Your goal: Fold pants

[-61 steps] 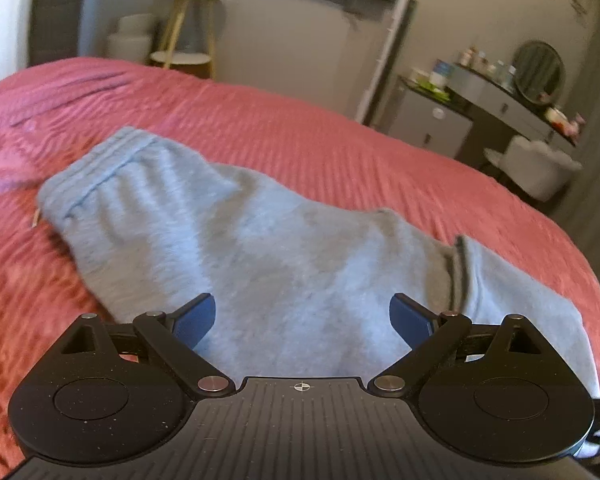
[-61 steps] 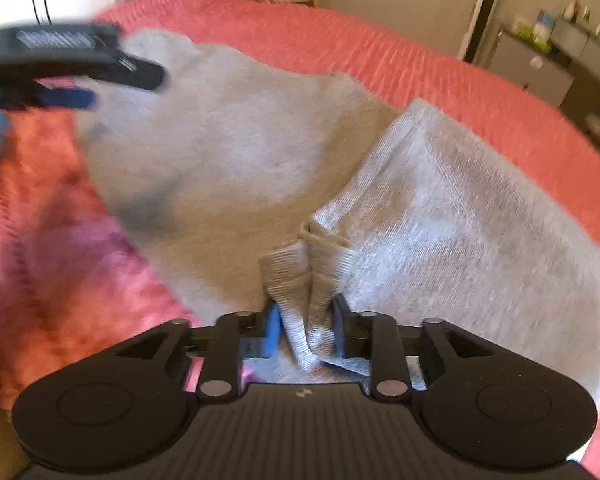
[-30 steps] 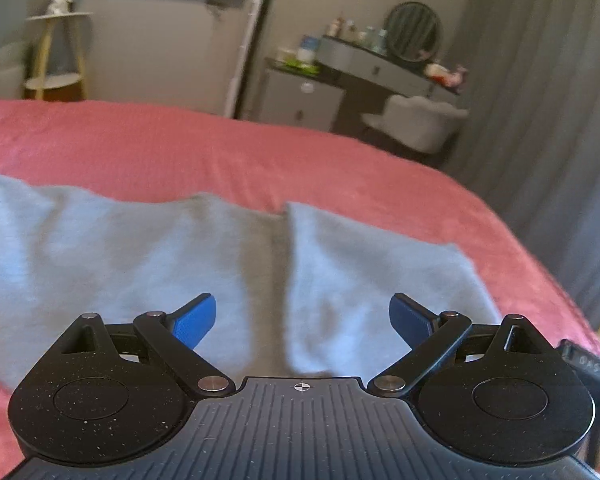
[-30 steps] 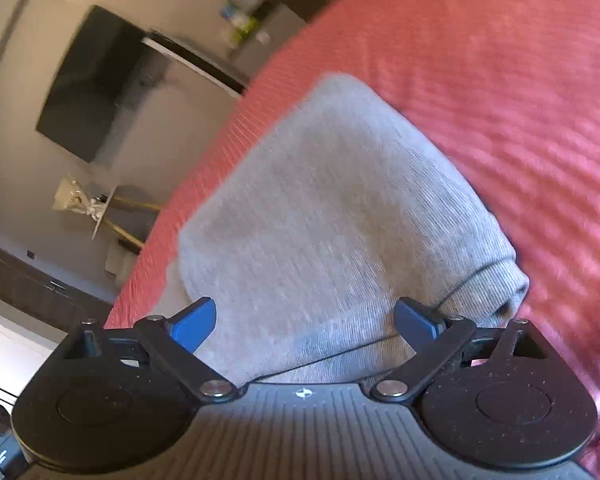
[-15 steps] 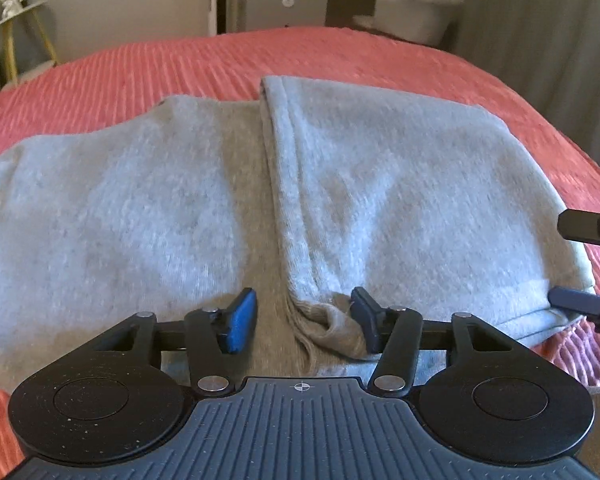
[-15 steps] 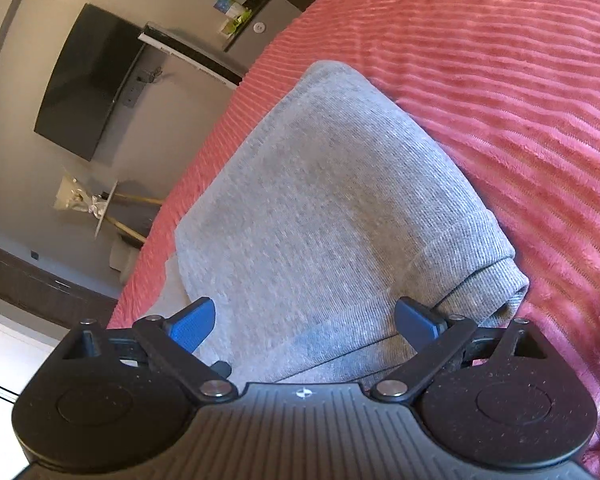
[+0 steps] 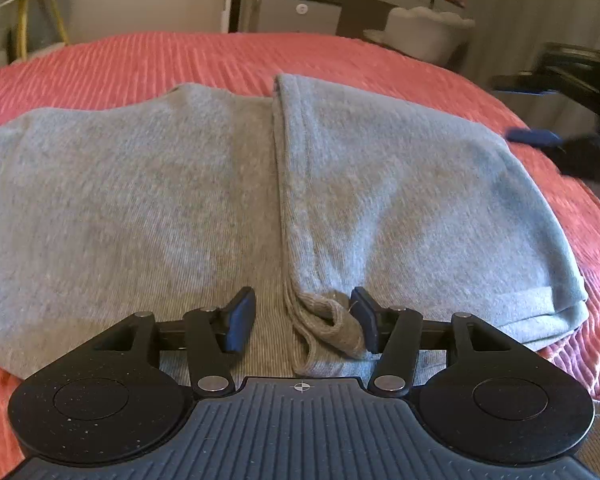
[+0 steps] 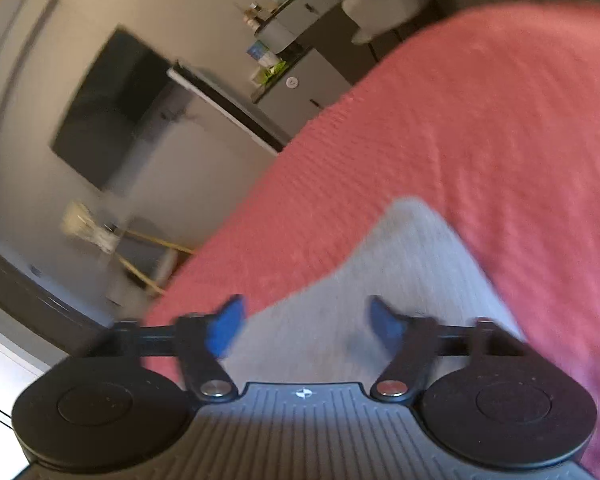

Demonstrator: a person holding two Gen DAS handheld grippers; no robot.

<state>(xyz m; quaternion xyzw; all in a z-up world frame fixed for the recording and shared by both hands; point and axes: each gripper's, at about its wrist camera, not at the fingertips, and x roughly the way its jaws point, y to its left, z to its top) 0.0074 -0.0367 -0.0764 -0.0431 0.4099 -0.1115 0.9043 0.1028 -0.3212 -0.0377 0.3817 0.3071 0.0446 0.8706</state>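
Note:
Grey sweatpants (image 7: pixel 140 200) lie across the red bedspread (image 7: pixel 180 56), their legs folded back over the right half (image 7: pixel 400 200). The ribbed cuffs (image 7: pixel 328 324) sit between the jaws of my left gripper (image 7: pixel 303 312), which are opening. The right pad (image 7: pixel 364 320) touches the cuff, while the left pad (image 7: pixel 240 316) stands apart from it. My right gripper (image 8: pixel 306 320) hovers blurred above the far corner of the pants (image 8: pixel 412 248). Its jaws are closing with nothing between them. In the left wrist view the right gripper (image 7: pixel 526 114) shows at the right edge.
The bed's far and right edges drop off toward a grey dresser (image 7: pixel 296 12), a white chair (image 7: pixel 424 32) and a gold-legged side table (image 7: pixel 24 12). A dark wall screen (image 8: pixel 108 108) hangs beyond the bed.
My left gripper has sunk onto the cuffs and narrowed its jaws around them. My right gripper has let go of the cuffs, drawn away from the folded end, risen, and half closed its jaws.

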